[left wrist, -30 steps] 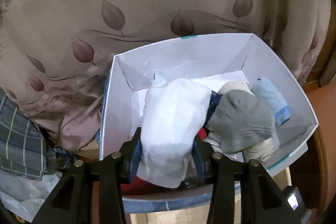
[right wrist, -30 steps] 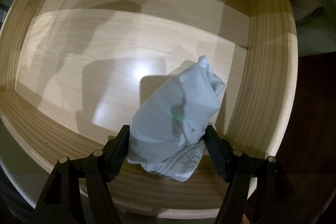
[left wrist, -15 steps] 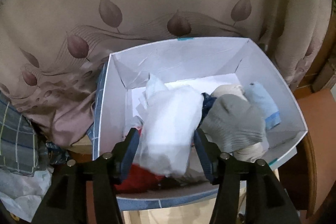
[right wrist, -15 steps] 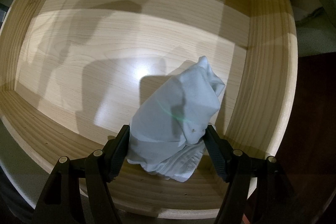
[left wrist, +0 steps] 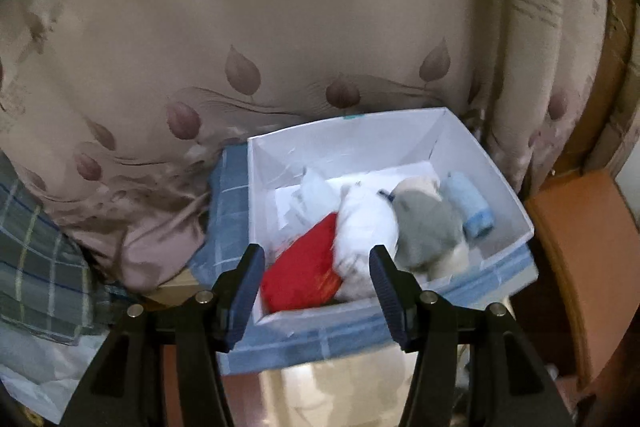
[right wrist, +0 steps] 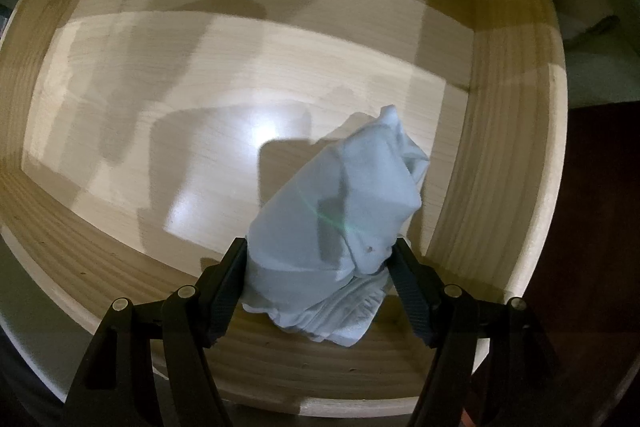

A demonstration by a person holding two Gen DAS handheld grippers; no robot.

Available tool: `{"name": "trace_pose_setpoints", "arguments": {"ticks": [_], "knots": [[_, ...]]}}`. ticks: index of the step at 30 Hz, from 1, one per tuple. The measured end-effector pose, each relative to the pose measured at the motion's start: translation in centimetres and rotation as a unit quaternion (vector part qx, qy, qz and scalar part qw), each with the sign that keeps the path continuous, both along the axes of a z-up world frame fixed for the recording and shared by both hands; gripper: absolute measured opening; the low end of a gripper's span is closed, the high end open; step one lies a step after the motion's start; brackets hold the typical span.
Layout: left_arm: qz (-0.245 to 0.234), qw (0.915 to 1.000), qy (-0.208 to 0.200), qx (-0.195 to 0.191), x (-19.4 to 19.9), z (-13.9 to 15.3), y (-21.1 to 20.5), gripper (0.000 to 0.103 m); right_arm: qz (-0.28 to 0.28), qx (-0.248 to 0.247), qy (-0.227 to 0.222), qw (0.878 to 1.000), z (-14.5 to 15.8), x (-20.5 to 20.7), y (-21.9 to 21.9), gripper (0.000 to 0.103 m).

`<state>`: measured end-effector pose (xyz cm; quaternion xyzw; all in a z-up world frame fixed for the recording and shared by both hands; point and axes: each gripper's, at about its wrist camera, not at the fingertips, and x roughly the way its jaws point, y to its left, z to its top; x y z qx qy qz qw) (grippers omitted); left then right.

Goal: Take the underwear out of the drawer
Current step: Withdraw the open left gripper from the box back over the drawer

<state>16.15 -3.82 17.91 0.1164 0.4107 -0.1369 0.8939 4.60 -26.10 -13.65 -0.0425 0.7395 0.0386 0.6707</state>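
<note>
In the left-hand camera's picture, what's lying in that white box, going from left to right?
Red bundle → white bundle → grey bundle → light blue roll, all inside the white box.

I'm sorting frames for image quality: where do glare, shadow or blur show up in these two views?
Right wrist view: a bright glare patch on the drawer floor, hard shadows around the pale underwear, dark corners. Left wrist view: even light, motion smear on the white bundle in the box; both bend at the edges.
</note>
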Motion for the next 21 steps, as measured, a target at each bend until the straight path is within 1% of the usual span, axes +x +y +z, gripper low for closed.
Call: {"name": "trace_pose_setpoints", "arguments": {"ticks": [4,6,8,12,14,16,21], "knots": [[0.003,0.9997,-0.007,0.024,-3.0,-0.4,2.4,0.056,0.006,-0.007,0.008,1.0,-0.1,0.1,0.5,0.068],[0.011,0.9994,-0.005,0.034,-4.7,-1.5,3.8,0.056,0.006,-0.008,0.011,1.0,-0.2,0.3,0.5,0.068],[0.017,0.9994,0.004,0.029,-6.0,-2.8,4.9,0.056,0.006,-0.009,0.012,1.0,-0.3,0.3,0.6,0.068],[0.049,0.9978,0.004,0.045,-9.0,-6.6,6.2,0.056,0.006,-0.015,0.019,1.0,-0.4,0.7,0.7,0.069],[0.061,0.9973,0.01,0.04,-9.9,-8.2,6.5,0.056,0.005,-0.02,0.024,0.999,-0.5,1.0,0.9,0.07],[0.071,0.9969,0.021,0.027,-10.7,-10.1,6.5,0.056,0.005,-0.025,0.028,0.999,-0.6,1.1,1.3,0.07],[0.078,0.9961,0.026,0.031,-12.2,-13.9,4.9,0.056,0.004,-0.037,0.036,0.999,-0.9,1.6,2.1,0.07]]}}
